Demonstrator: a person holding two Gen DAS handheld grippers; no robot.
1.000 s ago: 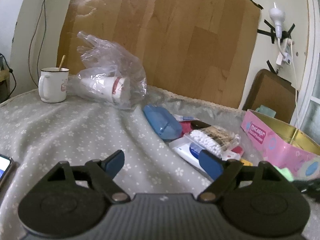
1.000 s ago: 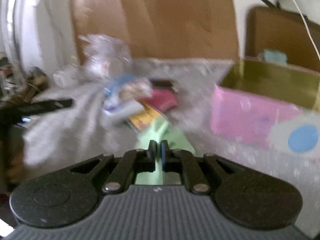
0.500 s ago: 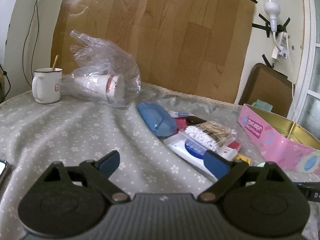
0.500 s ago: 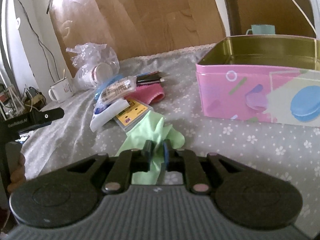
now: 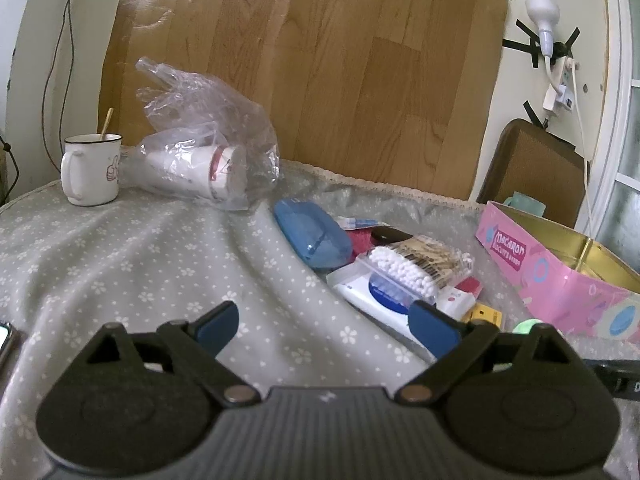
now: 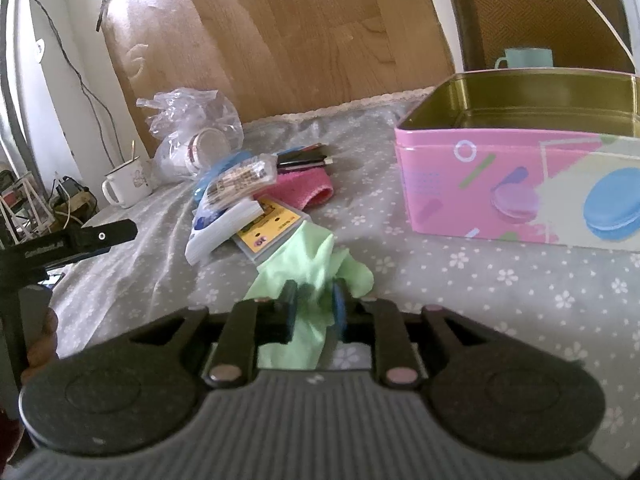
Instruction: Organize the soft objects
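A light green cloth (image 6: 308, 264) lies on the flowered tablecloth in front of a pile of small items. My right gripper (image 6: 314, 306) has its fingers around the cloth's near end with a gap between them, partly open. A pink cloth (image 6: 304, 194) lies behind the pile. An open pink tin (image 6: 516, 192) stands to the right; it also shows in the left wrist view (image 5: 560, 276). My left gripper (image 5: 324, 322) is open and empty above the tablecloth, left of the pile. A bit of the green cloth (image 5: 526, 326) shows there.
The pile holds a blue case (image 5: 312, 236), a cotton swab box (image 5: 412, 268), a white pack (image 6: 224, 228) and a yellow card (image 6: 268, 228). A plastic bag with a paper cup (image 5: 200, 164) and a white mug (image 5: 90, 168) stand at the back left. A chair (image 6: 540, 12) is behind the tin.
My right gripper's fingers have spread apart from tightly shut on the green cloth. The view has steadied and the tin has come nearer. My left gripper has barely moved.
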